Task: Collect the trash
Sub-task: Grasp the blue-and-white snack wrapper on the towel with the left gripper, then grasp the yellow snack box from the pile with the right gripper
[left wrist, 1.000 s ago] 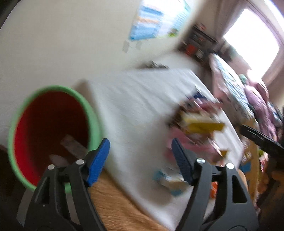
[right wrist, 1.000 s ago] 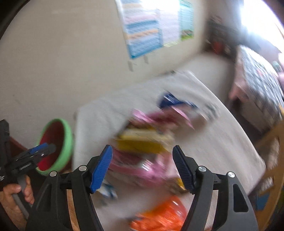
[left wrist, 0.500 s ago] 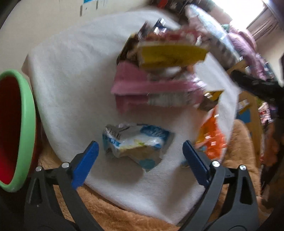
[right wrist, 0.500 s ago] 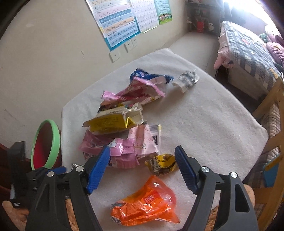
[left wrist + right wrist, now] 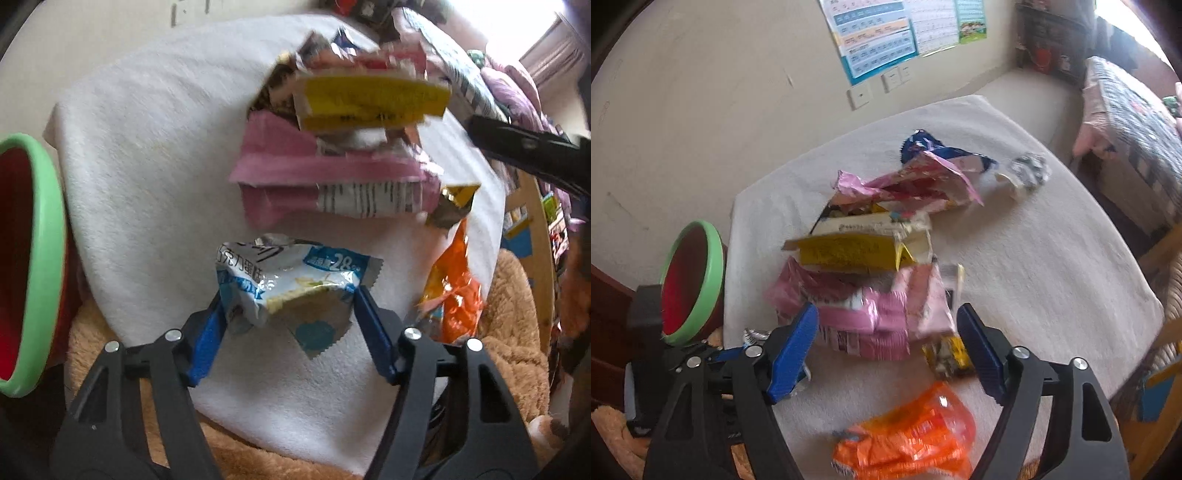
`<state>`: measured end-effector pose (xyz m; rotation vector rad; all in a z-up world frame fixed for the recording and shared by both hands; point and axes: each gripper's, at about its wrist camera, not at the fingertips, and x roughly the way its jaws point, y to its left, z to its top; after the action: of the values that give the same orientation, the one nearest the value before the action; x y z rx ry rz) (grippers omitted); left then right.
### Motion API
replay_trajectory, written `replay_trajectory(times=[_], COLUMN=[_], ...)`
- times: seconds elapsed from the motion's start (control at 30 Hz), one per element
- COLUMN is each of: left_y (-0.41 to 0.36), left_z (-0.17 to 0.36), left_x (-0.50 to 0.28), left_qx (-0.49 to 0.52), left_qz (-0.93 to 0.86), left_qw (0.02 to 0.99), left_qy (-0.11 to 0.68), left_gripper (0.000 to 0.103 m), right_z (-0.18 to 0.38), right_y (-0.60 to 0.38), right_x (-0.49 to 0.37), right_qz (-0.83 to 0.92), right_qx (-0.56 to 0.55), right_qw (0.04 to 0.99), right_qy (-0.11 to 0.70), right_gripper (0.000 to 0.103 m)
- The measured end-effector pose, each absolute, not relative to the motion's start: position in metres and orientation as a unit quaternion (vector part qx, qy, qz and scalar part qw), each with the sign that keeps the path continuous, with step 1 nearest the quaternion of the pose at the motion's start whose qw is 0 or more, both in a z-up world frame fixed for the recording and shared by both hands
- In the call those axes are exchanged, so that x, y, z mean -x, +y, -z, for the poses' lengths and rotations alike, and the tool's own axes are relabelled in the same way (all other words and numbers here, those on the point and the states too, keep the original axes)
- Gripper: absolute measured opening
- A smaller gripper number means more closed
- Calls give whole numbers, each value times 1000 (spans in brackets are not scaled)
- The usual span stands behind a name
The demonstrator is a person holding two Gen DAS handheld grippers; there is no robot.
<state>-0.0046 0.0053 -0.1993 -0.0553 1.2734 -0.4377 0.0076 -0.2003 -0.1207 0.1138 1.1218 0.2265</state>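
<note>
Wrappers lie on a white cloth (image 5: 147,155). A blue-and-white wrapper (image 5: 288,280) lies between the fingers of my left gripper (image 5: 290,317), whose jaws stand on either side of it, open and touching its edges. Beyond it lie a pink wrapper (image 5: 314,177), a yellow box (image 5: 369,99), a small gold wrapper (image 5: 450,206) and an orange bag (image 5: 454,280). My right gripper (image 5: 886,343) is open and empty, above the pink wrapper (image 5: 871,310) with the orange bag (image 5: 908,439) below it. The red bin with a green rim (image 5: 33,258) stands left of the cloth.
A blue wrapper (image 5: 938,151) and a crumpled grey wrapper (image 5: 1027,173) lie at the far side of the cloth. A brown plush blanket (image 5: 517,325) lies under the cloth. A wall with posters (image 5: 879,40) is behind; a bed (image 5: 1137,129) is on the right.
My left gripper swung from the bin over to the cloth and closed in around the blue-and-white wrapper. My right gripper moved lower toward the pink wrapper.
</note>
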Motion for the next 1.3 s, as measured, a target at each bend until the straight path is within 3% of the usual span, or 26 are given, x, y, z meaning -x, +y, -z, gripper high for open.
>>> replay_trajectory(times=[0.23,0.33,0.37,0.43,0.5,0.6,0.77,0.93,1.17,1.3], left_y=[33,42,41,39,36,38,42,44,47,52], left_z=[182,181,181,181,185,188,188,189,185,183], left_x=[2,1,2,3,4,4,2,2,1,3], left_qx=[63,75,76,79,82,87,92,97,99,105], left_qz=[182,176,176,175,173,170,166,161,162,155], left_qw=[799,800,800,802,801,799,800,800,803,805], left_qy=[569,569,568,566,567,570,569,569,564,563], left_gripper=[65,65,65,65,65,65,65,65,65,65], right_z=[134,141,141,138,136,133,114,87,130,158], right_y=[-198,-202,-203,-205,-203,-196,-183,-166,-136,-139], right_x=[-55,-69,-69,-66,-60,-47,-30,-32,-61,-72], right_qz=[-141,-152,-157,-170,-176,-196,-227,-240,-232,-232], right_qx=[-44,-56,-64,-74,-66,-58,-32,25,197,214], right_qw=[826,811,809,804,800,790,789,804,749,716], right_qy=[544,562,563,564,570,578,571,544,589,622], right_gripper=[85,83,78,53,36,33,40,68,73,73])
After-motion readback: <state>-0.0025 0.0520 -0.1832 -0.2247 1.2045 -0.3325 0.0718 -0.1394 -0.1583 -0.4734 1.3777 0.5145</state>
